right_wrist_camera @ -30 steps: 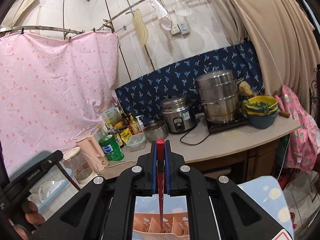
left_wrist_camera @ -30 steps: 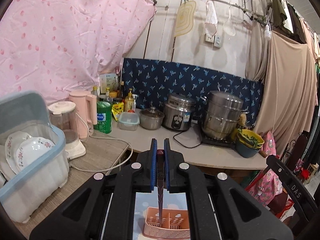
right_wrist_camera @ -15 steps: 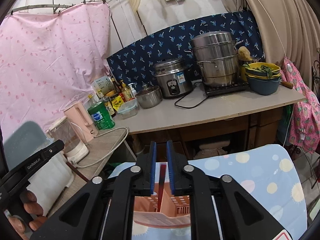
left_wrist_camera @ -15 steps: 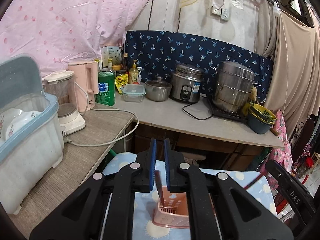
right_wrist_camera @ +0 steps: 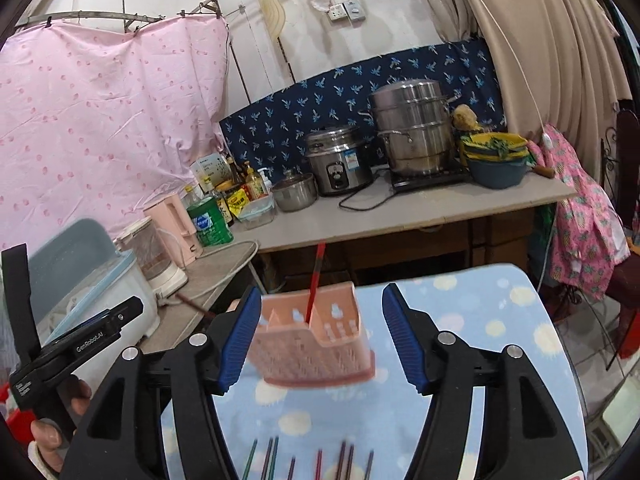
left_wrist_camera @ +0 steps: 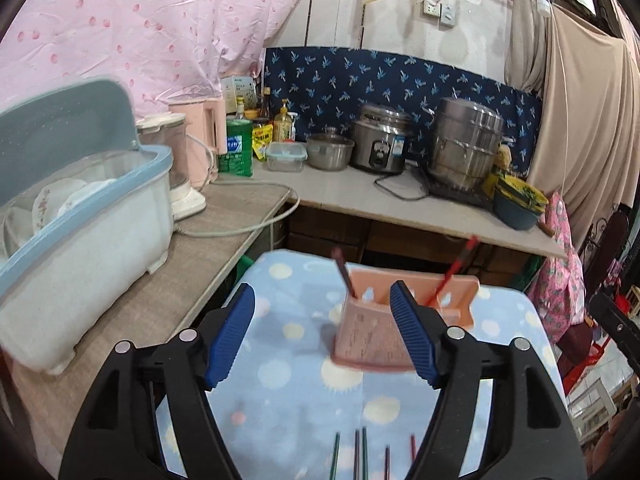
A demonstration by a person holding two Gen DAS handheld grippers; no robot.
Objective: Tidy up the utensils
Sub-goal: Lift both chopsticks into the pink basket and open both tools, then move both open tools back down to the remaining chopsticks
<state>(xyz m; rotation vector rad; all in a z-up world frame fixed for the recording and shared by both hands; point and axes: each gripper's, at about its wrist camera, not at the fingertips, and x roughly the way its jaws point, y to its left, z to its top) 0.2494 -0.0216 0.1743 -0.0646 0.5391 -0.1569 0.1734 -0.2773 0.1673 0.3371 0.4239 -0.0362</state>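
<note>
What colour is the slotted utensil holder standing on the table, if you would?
Pale pink utensil holder, clearest in the right wrist view.

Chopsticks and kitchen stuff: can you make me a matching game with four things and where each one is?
Things:
1. red chopstick
2. plates
3. steamer pot
4. loose chopsticks

Places:
A. lying on the blue cloth
B. on the counter by the bowls
C. standing in the pink holder
D. inside the blue-rimmed bin

Pairs: 1-C, 2-D, 3-B, 4-A
</note>
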